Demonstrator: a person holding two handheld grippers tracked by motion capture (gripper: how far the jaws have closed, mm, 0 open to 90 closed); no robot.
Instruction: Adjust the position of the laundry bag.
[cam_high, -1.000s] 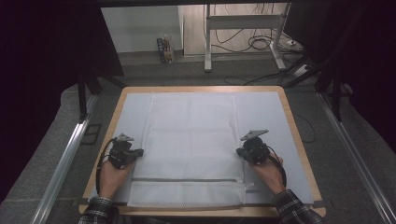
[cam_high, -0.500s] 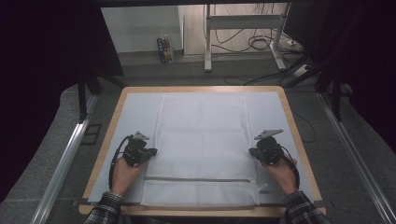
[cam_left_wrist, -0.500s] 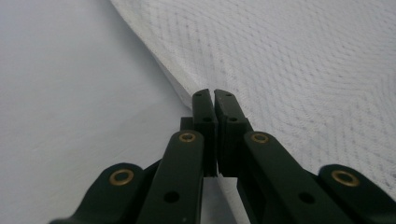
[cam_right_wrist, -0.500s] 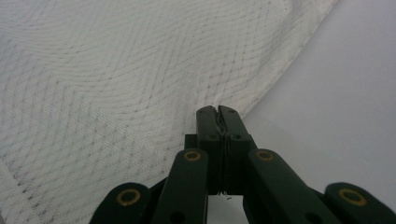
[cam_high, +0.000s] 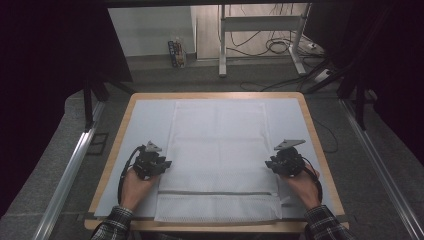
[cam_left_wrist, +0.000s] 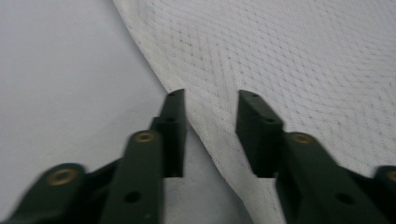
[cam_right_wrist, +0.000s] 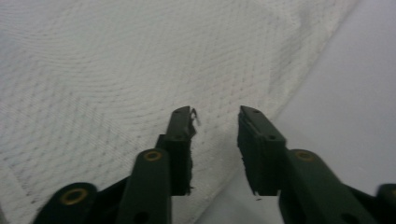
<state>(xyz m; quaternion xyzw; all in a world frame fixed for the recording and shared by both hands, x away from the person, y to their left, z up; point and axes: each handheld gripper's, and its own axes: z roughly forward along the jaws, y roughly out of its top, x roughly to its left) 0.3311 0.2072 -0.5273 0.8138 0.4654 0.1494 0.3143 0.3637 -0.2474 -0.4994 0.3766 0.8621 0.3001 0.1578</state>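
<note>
Setting: dim room, a wooden-rimmed counter under a pale blue-grey mat, with cables and metal stand legs on the floor beyond.
Thing in hand: a white mesh laundry bag lies flat in the middle of the mat, its long axis running away from the person; a grey zip line crosses it near the person's end.
Left claw: at the bag's left edge, about two thirds of the way down its length. In the left gripper view the jaws stand partly apart, having just been opening, and the mesh hem runs up between them; the pads do not press on it, so nothing is held.
Right claw: at the bag's right edge, level with the left one. In the right gripper view the jaws are likewise partly apart, just opened, with mesh lying under the gap and not pinched.
Key relation: each side edge lies straight under its own claw, running lengthwise ahead of the jaws; the bag's body lies inward from each claw, toward the other one.
Nearer hand: neither, since the claws sit evenly to either side.
Likely next move: a judgement only, either a fresh grip on the two edges or a pull back off a bag now spread flat.
</note>
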